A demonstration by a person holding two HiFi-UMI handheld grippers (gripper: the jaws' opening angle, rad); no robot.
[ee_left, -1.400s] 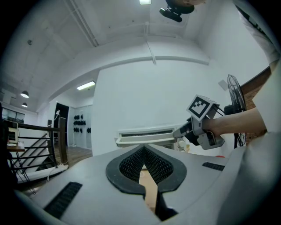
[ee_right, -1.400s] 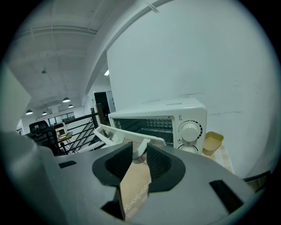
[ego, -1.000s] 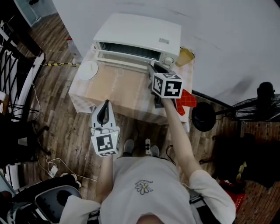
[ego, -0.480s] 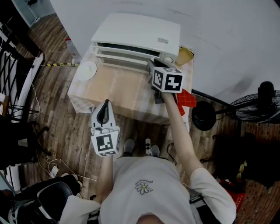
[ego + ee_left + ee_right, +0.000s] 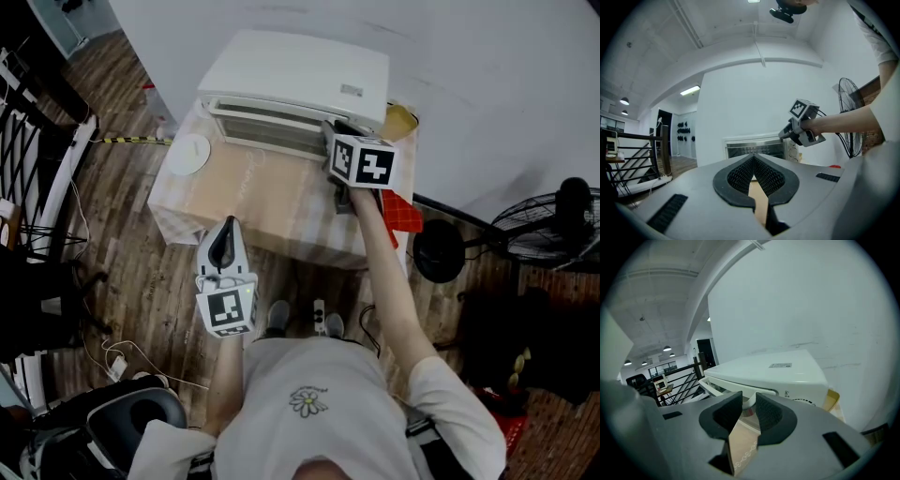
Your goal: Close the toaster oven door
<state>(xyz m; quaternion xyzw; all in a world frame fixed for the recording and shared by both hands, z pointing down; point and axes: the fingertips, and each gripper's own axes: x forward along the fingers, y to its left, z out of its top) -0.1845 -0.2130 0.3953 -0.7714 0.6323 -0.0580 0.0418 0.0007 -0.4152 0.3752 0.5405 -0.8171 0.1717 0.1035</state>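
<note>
right gripper (image 5: 748, 405) fingers (image 5: 725, 416) clamped on door handle (image 5: 750, 400), left gripper (image 5: 753, 157) fingers (image 5: 740, 176) together, empty

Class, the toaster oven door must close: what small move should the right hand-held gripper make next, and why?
Probably swing the handle up and in toward the oven: the door leans ajar, and the handle sits between the right hand-held gripper's jaws, which have just been closing.

Smooth satin toaster oven (image 5: 295, 70), wood-plank floor (image 5: 122, 234)
</note>
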